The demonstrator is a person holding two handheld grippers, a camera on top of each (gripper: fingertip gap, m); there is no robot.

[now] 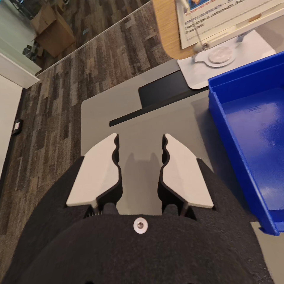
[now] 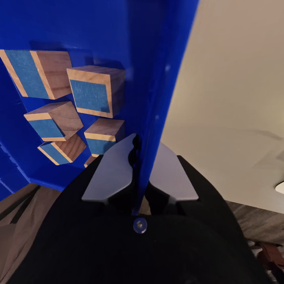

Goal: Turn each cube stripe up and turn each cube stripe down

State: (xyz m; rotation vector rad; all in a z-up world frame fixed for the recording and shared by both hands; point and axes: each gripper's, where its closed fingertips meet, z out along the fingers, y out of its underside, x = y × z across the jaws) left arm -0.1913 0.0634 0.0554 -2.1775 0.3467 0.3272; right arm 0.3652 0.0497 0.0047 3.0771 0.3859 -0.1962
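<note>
— How is the light on my left side?
— Soft and even from overhead; my left gripper [image 1: 140,136] throws a faint shadow on the grey table [image 1: 98,116] just behind its tips.
— And the right?
— Dimmer, motion-blurred; the blue bin [image 2: 95,27] and the cubes [image 2: 92,92] inside it look smeared, edges bowed.

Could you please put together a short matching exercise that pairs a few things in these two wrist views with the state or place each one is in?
Column one:
1. left tongs
2. right tongs
3. wooden cubes with blue stripes
4. black flat panel

Column two:
a. clamped on the wall of the blue plastic bin
b. lying on the grey table beyond the fingertips
c. open, holding nothing
d. lying loose inside the bin

Pairs: 1-c, 2-a, 3-d, 4-b
</note>
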